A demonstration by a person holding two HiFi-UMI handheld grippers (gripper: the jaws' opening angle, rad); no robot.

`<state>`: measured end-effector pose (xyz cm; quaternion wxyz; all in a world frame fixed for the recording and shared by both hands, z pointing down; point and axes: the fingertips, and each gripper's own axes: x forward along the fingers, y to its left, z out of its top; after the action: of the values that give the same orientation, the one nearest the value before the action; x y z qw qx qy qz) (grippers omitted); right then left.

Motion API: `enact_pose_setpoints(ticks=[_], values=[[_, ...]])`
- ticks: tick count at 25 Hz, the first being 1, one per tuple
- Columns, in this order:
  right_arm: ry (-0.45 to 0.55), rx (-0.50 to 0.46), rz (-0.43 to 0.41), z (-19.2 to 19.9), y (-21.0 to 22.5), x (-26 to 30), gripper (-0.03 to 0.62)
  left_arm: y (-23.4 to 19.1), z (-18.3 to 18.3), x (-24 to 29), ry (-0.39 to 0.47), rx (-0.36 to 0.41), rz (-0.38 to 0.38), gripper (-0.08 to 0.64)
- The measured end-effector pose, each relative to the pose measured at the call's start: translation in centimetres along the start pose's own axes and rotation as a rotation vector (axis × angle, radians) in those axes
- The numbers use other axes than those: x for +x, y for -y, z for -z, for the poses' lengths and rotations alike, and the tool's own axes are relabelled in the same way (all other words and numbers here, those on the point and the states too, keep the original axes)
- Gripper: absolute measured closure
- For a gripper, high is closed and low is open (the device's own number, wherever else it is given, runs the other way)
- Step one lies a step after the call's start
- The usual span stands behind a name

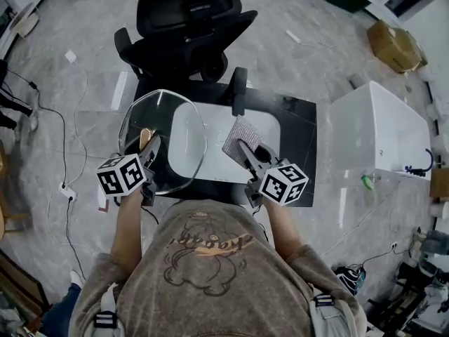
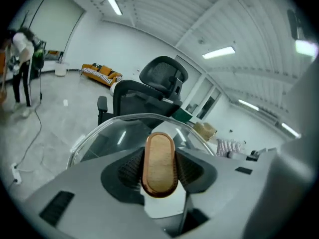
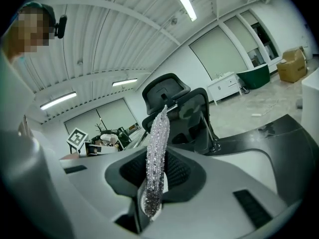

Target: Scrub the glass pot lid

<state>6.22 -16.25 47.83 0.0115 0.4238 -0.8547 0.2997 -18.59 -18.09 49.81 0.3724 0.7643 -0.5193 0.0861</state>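
Observation:
My left gripper point(image 1: 149, 144) is shut on the wooden knob point(image 2: 159, 162) of the glass pot lid point(image 1: 184, 121), which it holds up on edge over the left part of the white sink basin point(image 1: 270, 125). In the left gripper view the lid's clear rim point(image 2: 87, 133) arcs beyond the jaws. My right gripper point(image 1: 245, 150) is shut on a silvery scrub cloth point(image 1: 243, 135), which stands up thin between the jaws in the right gripper view point(image 3: 157, 153). The cloth hangs a little to the right of the lid, apart from it.
The basin sits in a black tabletop point(image 1: 302, 153). A black office chair point(image 1: 189, 27) stands just behind it. A white cabinet point(image 1: 382, 132) is at the right, a cardboard box point(image 1: 394, 44) farther back. Cables point(image 1: 59, 160) trail on the floor at the left.

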Motion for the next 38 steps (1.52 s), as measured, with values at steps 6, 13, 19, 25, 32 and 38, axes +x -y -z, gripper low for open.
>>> enact_pose_setpoints(ticks=[6,13,19,25,32,38], values=[[-0.023,-0.022,-0.003,0.9,-0.4,0.7,0.512,-1.6,0.9,1.6,-0.052,0.104,-0.067,0.379],[-0.038,-0.031,0.000,1.4,-0.7,1.4,0.512,-4.5,3.8,5.8,-0.164,0.202,-0.164,0.379],[-0.054,-0.035,0.002,1.9,-1.0,1.3,0.512,-7.0,6.0,8.7,-0.250,0.221,-0.224,0.379],[-0.063,-0.035,0.010,2.3,-1.0,1.2,0.511,-8.9,7.3,10.4,-0.311,0.223,-0.263,0.379],[-0.073,-0.024,0.015,2.9,-1.1,1.4,0.512,-10.0,7.8,11.5,-0.354,0.230,-0.285,0.379],[-0.079,-0.024,0.021,3.3,-1.0,1.6,0.511,-10.2,7.7,11.6,-0.347,0.237,-0.305,0.377]])
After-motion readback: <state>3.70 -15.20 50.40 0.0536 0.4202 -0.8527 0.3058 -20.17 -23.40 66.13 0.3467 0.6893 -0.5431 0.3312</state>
